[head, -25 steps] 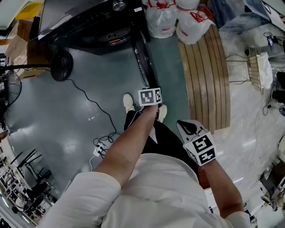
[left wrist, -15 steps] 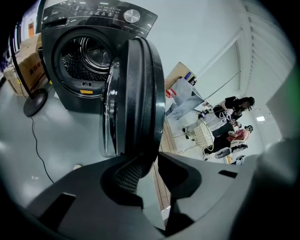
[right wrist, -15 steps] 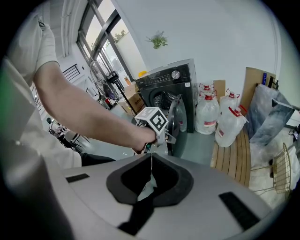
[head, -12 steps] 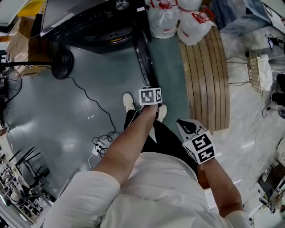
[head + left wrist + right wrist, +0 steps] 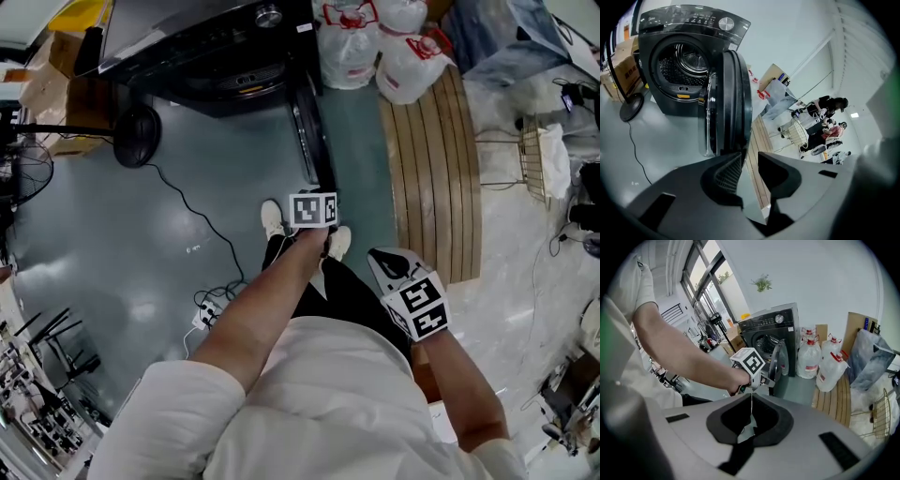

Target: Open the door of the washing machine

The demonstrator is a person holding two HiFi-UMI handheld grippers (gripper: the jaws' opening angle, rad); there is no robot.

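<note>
The black washing machine [image 5: 206, 47] stands at the top of the head view with its round door [image 5: 311, 141] swung wide, edge toward me. My left gripper [image 5: 322, 190] hangs at the door's free end. In the left gripper view the door [image 5: 733, 103] shows edge-on in front of the drum [image 5: 679, 65]. The left gripper [image 5: 749, 161] is open by a narrow gap with only floor showing in it, the door's rim just past its left jaw. My right gripper [image 5: 389, 261] is held back at my right side. The right gripper [image 5: 751, 401] is shut and empty.
Several big water jugs [image 5: 375, 42] stand right of the machine. A slatted wooden platform [image 5: 436, 159] runs along the right. A floor fan [image 5: 131, 136] and a trailing cable [image 5: 187, 211] lie at the left. A wire basket [image 5: 539, 141] sits far right. People [image 5: 825, 122] stand far off.
The left gripper has drawn back a little toward me. The door stays swung wide and the right gripper has barely moved.
</note>
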